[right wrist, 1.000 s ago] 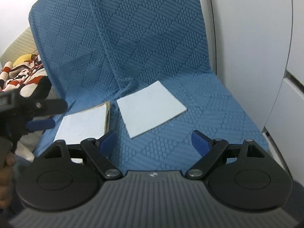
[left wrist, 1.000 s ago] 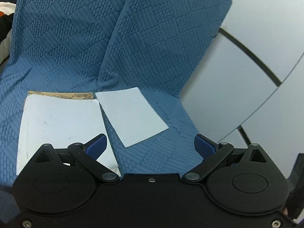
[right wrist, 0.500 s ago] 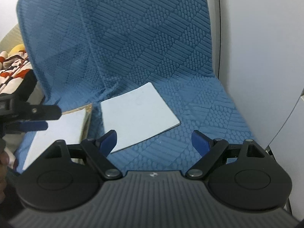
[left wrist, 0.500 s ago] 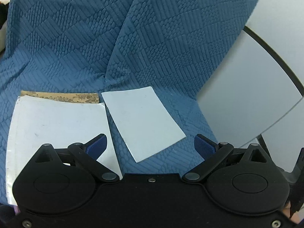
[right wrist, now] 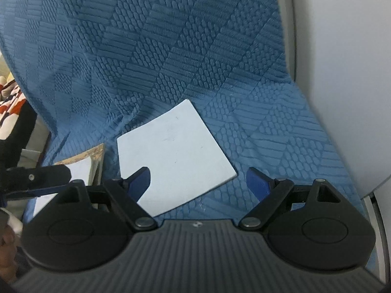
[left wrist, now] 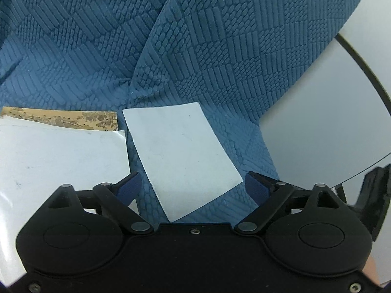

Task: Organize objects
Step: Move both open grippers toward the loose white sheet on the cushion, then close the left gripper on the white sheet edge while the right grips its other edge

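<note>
A pale blue sheet [left wrist: 180, 156] lies flat on the blue quilted seat cover [left wrist: 220, 61], turned at an angle. To its left sits a white booklet [left wrist: 61, 161] on a tan patterned cover [left wrist: 61, 119]. My left gripper [left wrist: 193, 186] hovers over the sheet's near edge; its jaws are closing, and the pads touch nothing. In the right wrist view the same sheet [right wrist: 173, 156] lies under my right gripper [right wrist: 199, 179], which stands open above it and grips nothing. One finger [right wrist: 46, 173] of the left gripper shows at the left, over the booklet [right wrist: 78, 171].
A white panelled wall [right wrist: 342, 73] borders the seat on the right, with a dark seam [left wrist: 361, 68] running across it. Striped red, white and black fabric [right wrist: 9, 107] lies past the cover's left edge. A hand [right wrist: 7, 244] shows at the lower left.
Both grippers have come forward and down towards the pale blue sheet, which now looks larger. The left gripper's jaws have narrowed a little. The sheet and booklet have not moved.
</note>
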